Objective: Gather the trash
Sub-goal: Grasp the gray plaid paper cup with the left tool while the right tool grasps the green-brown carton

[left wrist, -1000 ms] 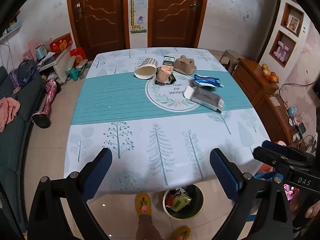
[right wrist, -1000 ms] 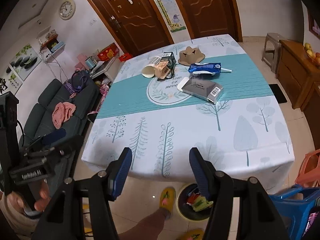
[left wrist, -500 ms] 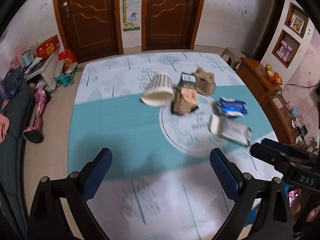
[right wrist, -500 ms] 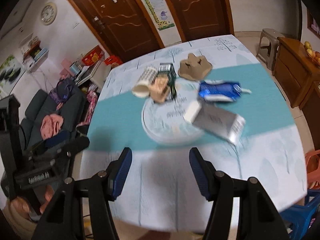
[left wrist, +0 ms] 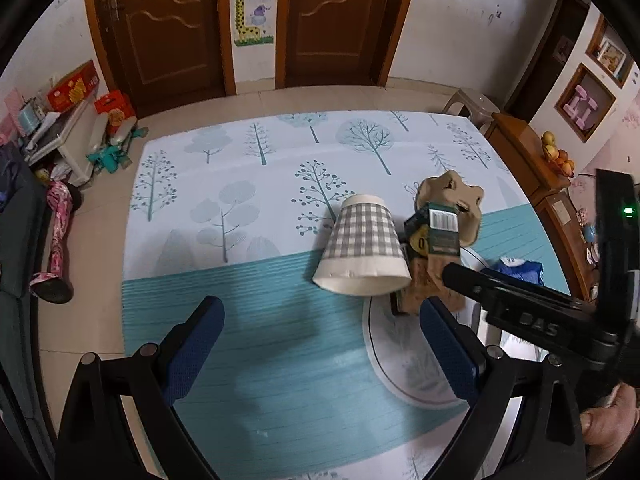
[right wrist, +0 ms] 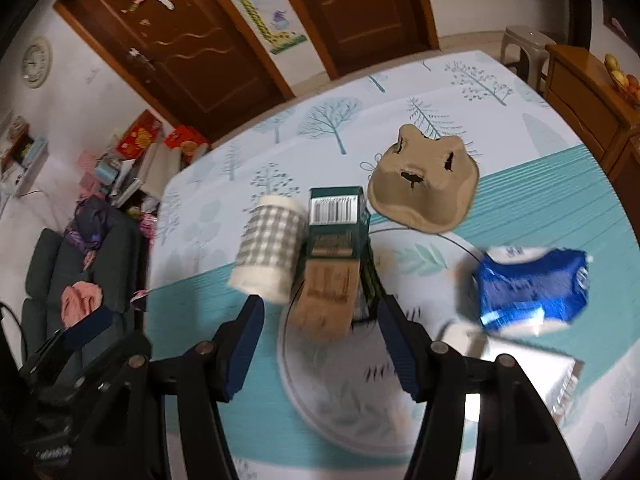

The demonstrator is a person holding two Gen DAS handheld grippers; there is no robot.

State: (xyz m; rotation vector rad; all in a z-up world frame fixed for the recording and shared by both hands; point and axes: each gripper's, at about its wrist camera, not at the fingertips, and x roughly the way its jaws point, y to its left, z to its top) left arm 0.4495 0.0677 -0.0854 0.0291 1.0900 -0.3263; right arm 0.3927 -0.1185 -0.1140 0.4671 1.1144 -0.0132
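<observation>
1. left gripper (left wrist: 320,344) jaws apart, empty, lined up on cup (left wrist: 362,252) lying mid-table.
2. right gripper (right wrist: 320,332) jaws apart, straddling carton (right wrist: 330,268) beside cup, likely first pick.

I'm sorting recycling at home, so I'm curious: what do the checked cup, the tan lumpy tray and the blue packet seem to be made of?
Checked cup: likely matte paper, with a printed grey check and a rolled white rim.
Tan tray: looks like moulded paper pulp, dull and fibrous, with torn holes.
Blue packet: probably glossy plastic film, crinkled and shiny, though blurred.
</observation>
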